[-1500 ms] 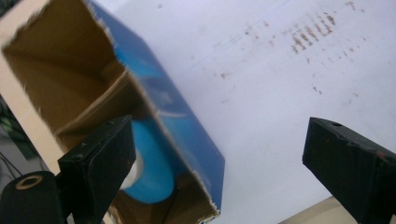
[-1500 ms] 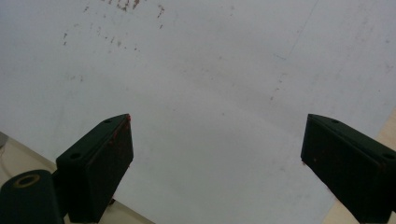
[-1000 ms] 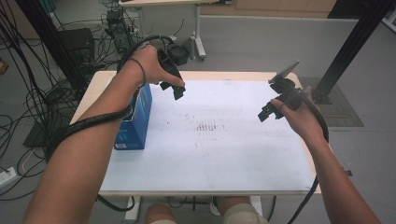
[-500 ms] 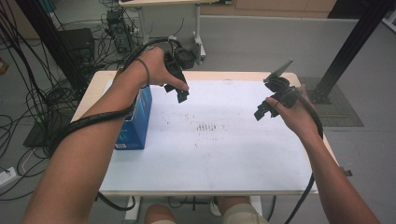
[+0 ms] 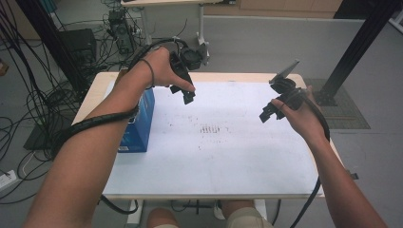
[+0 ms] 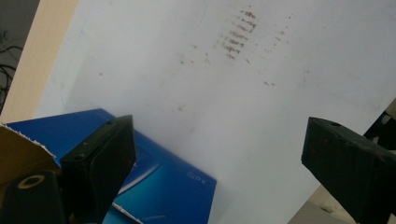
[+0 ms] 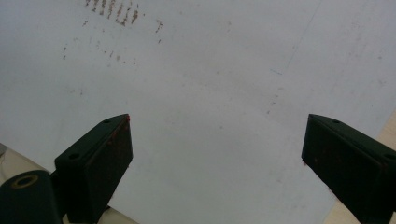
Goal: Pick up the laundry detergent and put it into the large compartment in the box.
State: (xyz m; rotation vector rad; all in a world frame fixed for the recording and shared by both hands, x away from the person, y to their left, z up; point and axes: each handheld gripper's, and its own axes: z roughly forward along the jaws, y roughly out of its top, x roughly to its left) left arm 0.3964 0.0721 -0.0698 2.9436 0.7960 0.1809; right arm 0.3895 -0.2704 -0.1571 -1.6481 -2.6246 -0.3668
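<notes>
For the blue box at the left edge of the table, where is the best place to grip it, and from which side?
Probably grip the blue box across its two long blue side walls, coming from above with the left tongs. It lies lengthwise along the table's left edge, its far end looks torn open, and its right wall faces bare white table surface.

- A lab or test room.
- Cables [image 5: 33,102] tangled over a grey floor [image 5: 266,42].
- Black frame post [image 5: 354,50].
- Electronics box [image 5: 78,42] beside the table [image 5: 95,95].

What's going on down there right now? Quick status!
Left gripper open, empty, above the table. Right gripper open, empty, over the white sheet. Blue box lies at the table's left, untouched. Nothing between them.
</notes>
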